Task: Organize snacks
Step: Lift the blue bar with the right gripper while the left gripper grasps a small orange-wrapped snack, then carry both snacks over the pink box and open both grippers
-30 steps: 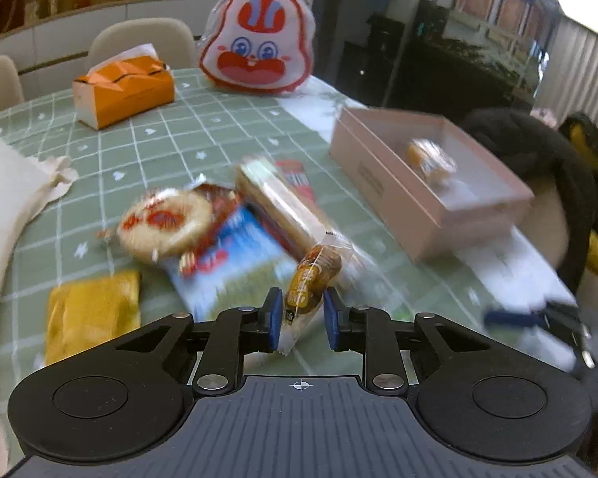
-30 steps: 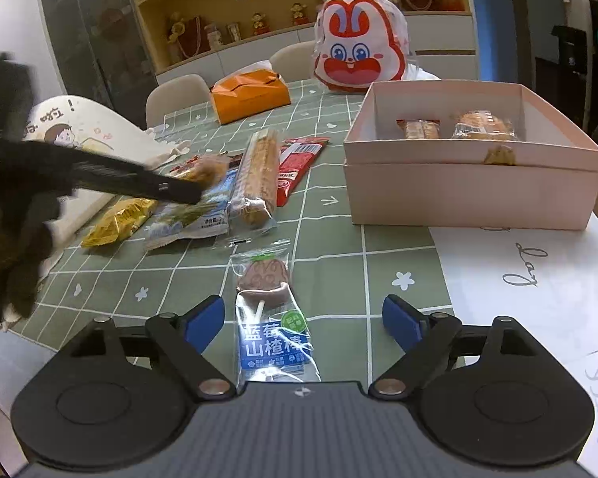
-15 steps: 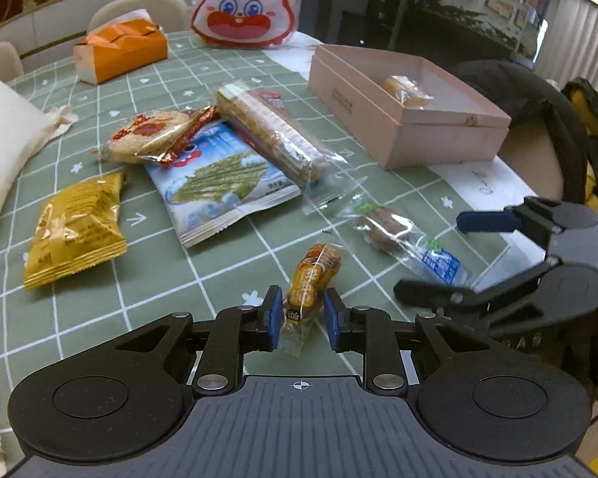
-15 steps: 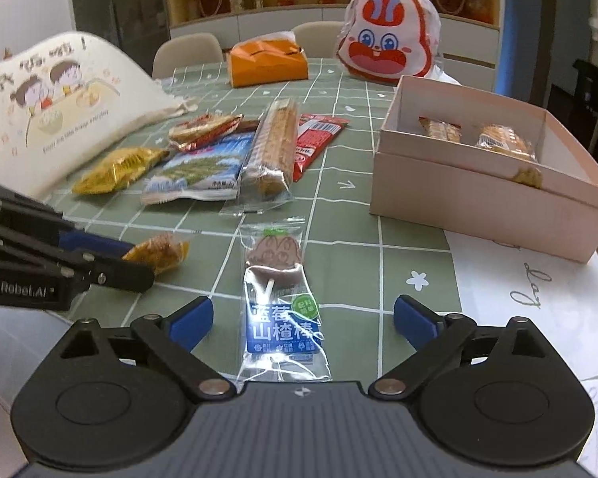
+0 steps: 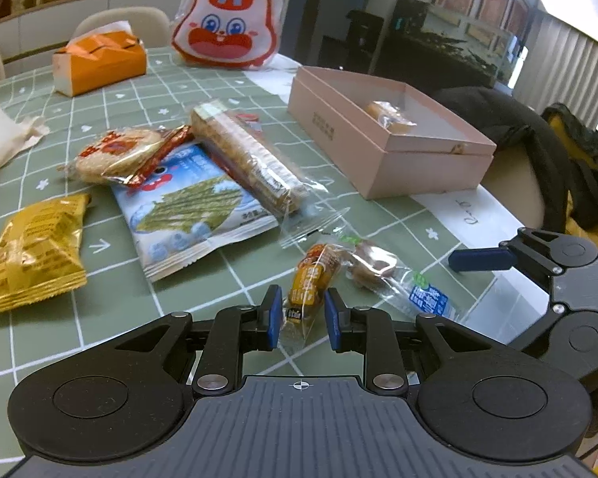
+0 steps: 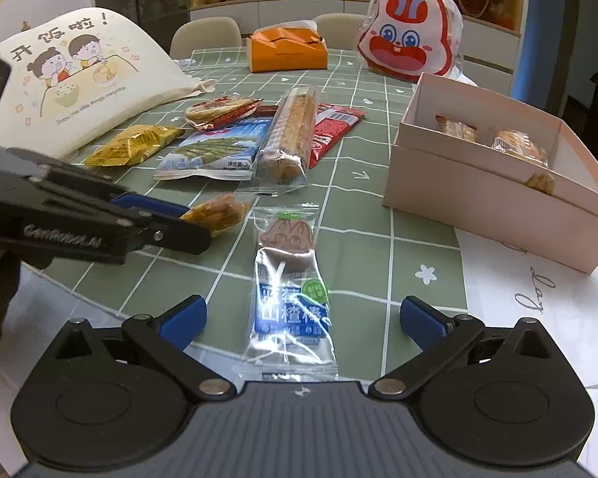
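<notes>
Snacks lie scattered on the green checked tabletop [image 6: 378, 247]. The left gripper [image 5: 301, 314] has its jaws narrowed onto a small orange-brown snack packet [image 5: 313, 279], the blue pads pressing its lower end; in the right wrist view the same packet [image 6: 219, 213] sticks out past the left gripper [image 6: 167, 219], low over the tabletop.

The right gripper [image 6: 303, 318] has its jaws opening, spread wide, with a clear-wrapped hawthorn stick with a blue label [image 6: 291, 279] lying flat between them, untouched by either pad. In the left wrist view that stick [image 5: 394, 279] lies just beside the held packet.

Further back sit a yellow packet [image 5: 36, 255], a blue seaweed snack bag [image 5: 191, 211], a round rice cracker in a wrapper [image 5: 115, 153], a long biscuit pack [image 5: 251, 159] and a red packet [image 6: 335, 127] partly under the biscuit pack.

An open pink box [image 6: 478, 191] stands to the right, with a few wrapped snacks [image 6: 514, 143] inside. An orange tissue box [image 6: 287, 49], a rabbit-face bag [image 6: 406, 46] and a cream cloth bag with a cartoon print [image 6: 79, 79] rest at the far side.
</notes>
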Available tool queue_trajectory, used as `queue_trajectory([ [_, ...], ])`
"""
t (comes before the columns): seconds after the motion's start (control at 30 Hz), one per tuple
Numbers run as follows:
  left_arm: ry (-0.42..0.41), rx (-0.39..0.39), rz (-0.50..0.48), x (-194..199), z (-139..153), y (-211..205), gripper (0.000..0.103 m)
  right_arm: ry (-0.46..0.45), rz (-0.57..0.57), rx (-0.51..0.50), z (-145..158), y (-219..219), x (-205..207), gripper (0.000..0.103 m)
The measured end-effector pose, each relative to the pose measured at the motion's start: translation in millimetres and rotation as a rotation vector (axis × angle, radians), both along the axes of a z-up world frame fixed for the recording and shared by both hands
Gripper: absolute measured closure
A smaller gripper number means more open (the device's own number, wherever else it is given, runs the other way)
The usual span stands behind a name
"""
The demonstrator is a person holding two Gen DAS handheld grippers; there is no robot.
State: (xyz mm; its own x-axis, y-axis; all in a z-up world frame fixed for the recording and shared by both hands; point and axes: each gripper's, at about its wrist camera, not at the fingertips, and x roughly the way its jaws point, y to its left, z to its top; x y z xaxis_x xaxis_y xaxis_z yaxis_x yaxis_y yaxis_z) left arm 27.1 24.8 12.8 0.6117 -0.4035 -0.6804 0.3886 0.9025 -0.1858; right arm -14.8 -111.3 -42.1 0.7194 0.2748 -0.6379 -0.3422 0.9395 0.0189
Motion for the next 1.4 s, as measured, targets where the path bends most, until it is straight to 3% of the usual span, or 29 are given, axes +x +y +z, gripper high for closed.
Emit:
queue_trajectory([
  [0.13, 0.021, -0.033, -0.028, 10.0, -0.2, 1.1, 0.076, 0.002, 0.021, -0.004, -0.3, -1.2, -3.1, 0.000],
  [0.33, 0.087, -0.163, -0.028, 13.2, 0.1, 24.8, 0.079, 0.049, 0.011, -0.025, 5.0, -0.3, -1.4, 0.003],
  [0.6, -0.029, -0.145, -0.011, -5.5, 15.1, 30.3, 0.080, 0.053, -0.055, 0.001, 13.0, 12.4, 21.4, 0.017],
  [0.7, -0.041, -0.119, -0.021, -6.7, 14.1, 27.4, 0.080, 0.038, -0.054, -0.021, 12.0, 21.9, 30.8, 0.027],
  [0.73, -0.041, -0.110, -0.022, -6.4, 13.4, 27.2, 0.080, 0.031, -0.052, -0.028, 12.4, 24.0, 32.2, 0.036],
  [0.77, -0.042, -0.106, -0.024, -6.3, 12.9, 27.5, 0.080, 0.027, -0.047, -0.029, 13.8, 24.7, 32.3, 0.052],
  [0.83, -0.040, -0.104, -0.036, -6.0, 11.8, 28.2, 0.080, 0.035, -0.026, -0.030, 17.5, 23.0, 30.1, 0.065],
  [1.07, -0.059, -0.139, -0.102, -12.0, 12.6, 18.6, 0.080, 0.006, -0.055, 0.011, 31.6, -14.2, -3.1, 0.067],
  [1.23, -0.086, -0.206, -0.122, -15.2, 51.4, -0.1, 0.080, -0.035, -0.083, 0.050, 55.8, -55.2, -27.1, 0.067],
  [1.4, -0.263, -0.191, -0.136, -1.5, 132.0, -41.5, 0.080, -0.162, -0.127, 0.126, 129.4, -102.9, -22.7, 0.067],
])
